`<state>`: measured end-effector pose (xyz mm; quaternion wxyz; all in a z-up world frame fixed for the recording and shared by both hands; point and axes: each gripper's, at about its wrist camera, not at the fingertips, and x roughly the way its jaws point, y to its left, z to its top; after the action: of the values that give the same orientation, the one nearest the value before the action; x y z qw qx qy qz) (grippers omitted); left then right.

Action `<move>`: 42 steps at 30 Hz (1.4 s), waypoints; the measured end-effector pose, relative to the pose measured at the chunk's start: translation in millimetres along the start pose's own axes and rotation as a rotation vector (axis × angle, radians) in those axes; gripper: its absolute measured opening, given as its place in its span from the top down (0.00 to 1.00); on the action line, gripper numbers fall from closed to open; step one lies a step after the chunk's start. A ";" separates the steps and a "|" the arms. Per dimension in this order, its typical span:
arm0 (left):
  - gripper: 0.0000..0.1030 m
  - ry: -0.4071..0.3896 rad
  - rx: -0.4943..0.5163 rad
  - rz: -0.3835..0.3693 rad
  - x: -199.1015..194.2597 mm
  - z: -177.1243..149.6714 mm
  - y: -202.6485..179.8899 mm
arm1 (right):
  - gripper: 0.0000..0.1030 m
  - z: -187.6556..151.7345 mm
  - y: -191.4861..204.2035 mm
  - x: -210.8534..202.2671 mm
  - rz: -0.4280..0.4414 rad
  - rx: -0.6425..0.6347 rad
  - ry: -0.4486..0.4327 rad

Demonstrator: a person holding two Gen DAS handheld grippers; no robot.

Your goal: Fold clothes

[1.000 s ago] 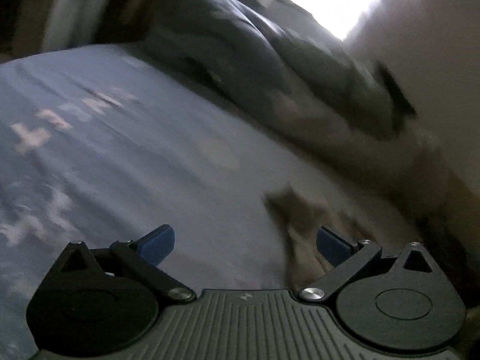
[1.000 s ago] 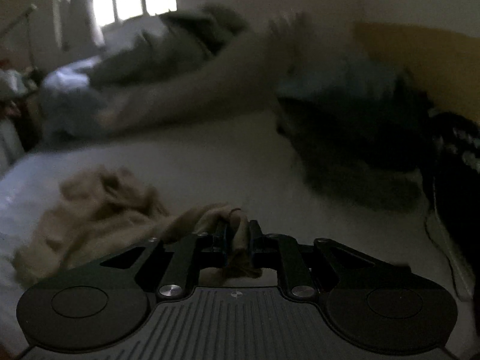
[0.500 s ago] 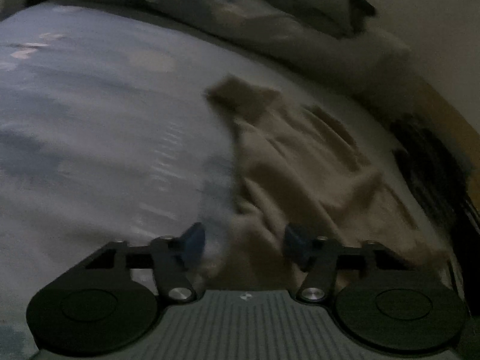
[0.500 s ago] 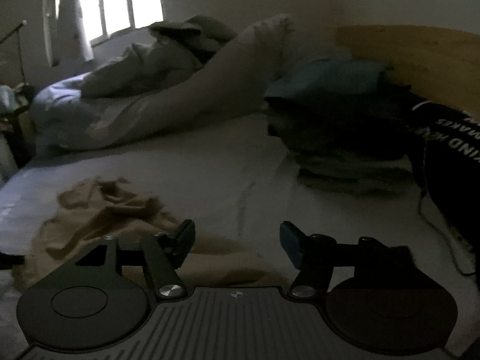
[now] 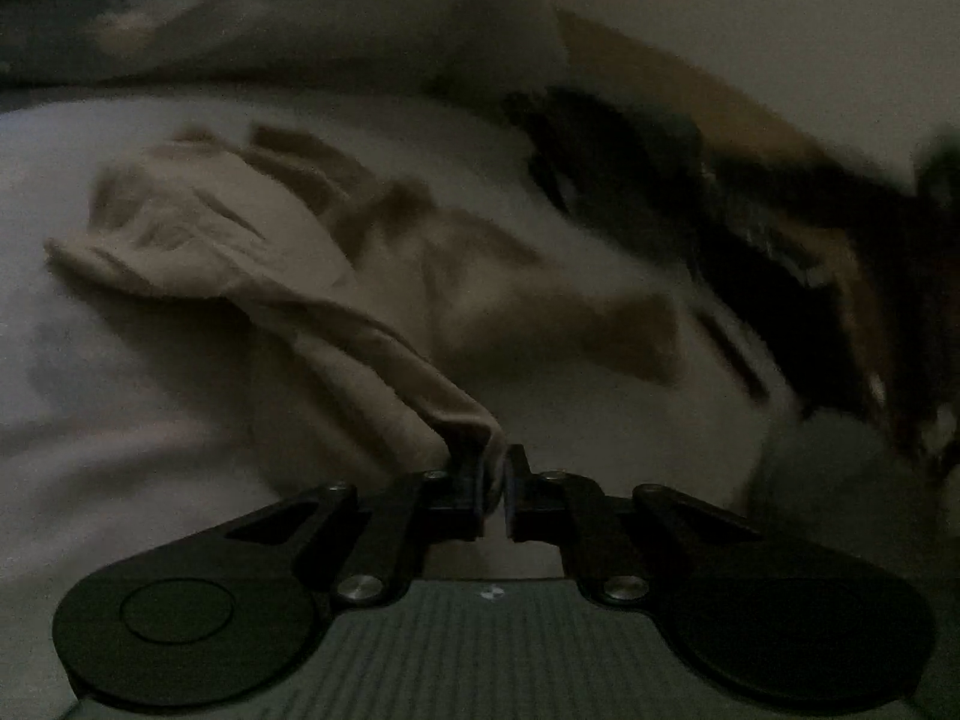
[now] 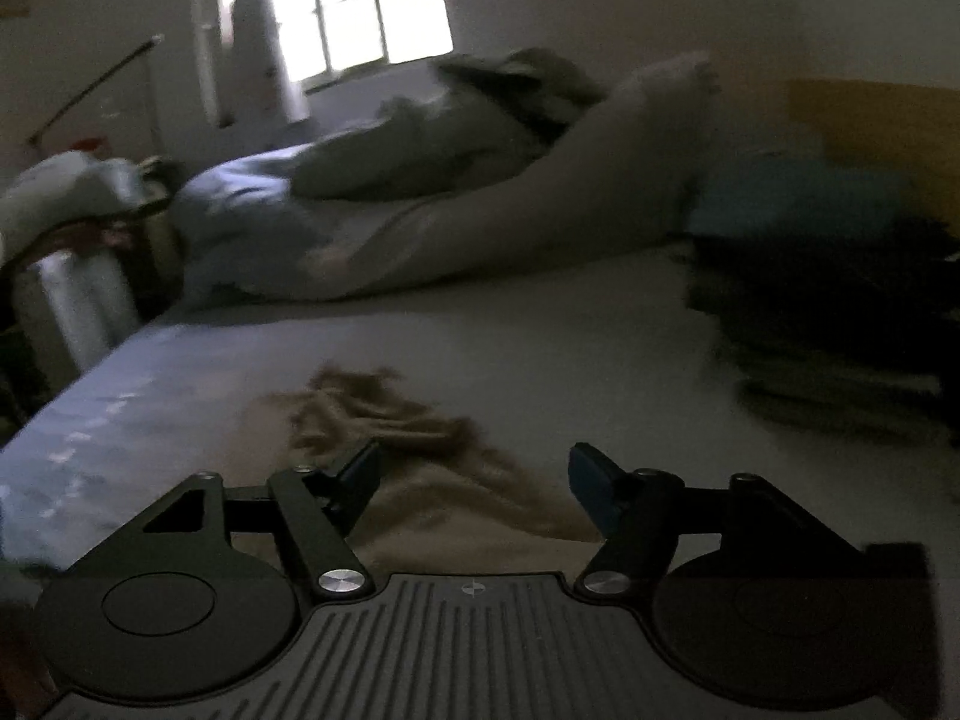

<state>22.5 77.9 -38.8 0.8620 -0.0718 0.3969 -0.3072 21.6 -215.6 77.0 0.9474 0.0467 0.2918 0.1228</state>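
A crumpled tan garment (image 5: 360, 276) lies on the pale bed sheet (image 5: 120, 450). My left gripper (image 5: 493, 468) is shut on one edge of it, and a taut fold runs from the jaws up to the heap. In the right wrist view the same tan garment (image 6: 420, 450) lies just ahead of my right gripper (image 6: 474, 474), which is open and empty above its near edge. The room is dim and both views are blurred.
A stack of dark folded clothes (image 6: 840, 312) stands at the right by a wooden headboard (image 6: 876, 126). A rumpled duvet and pillows (image 6: 456, 180) fill the far side under a bright window (image 6: 360, 0). Dark clothing (image 5: 750, 228) lies right of the garment.
My left gripper swung onto the tan garment and shut on its edge. My right gripper let go of the garment, opened, and now hovers over it.
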 end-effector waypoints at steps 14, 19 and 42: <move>0.90 -0.056 -0.039 0.129 -10.0 -32.4 -5.0 | 0.14 -32.0 174.2 135.6 0.311 -0.448 0.215; 0.90 -0.060 -0.076 0.119 -15.1 -32.0 0.9 | 0.66 -43.2 190.2 174.0 0.272 -0.497 0.285; 0.85 -0.023 -0.091 0.073 -18.0 -13.5 -36.1 | 0.96 -59.4 -58.0 -40.2 -0.155 0.235 0.010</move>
<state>-13.4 61.1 -23.1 0.8729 -0.0997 0.4029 -0.2565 -32.1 -281.0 40.4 0.9405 0.1343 0.3117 0.0146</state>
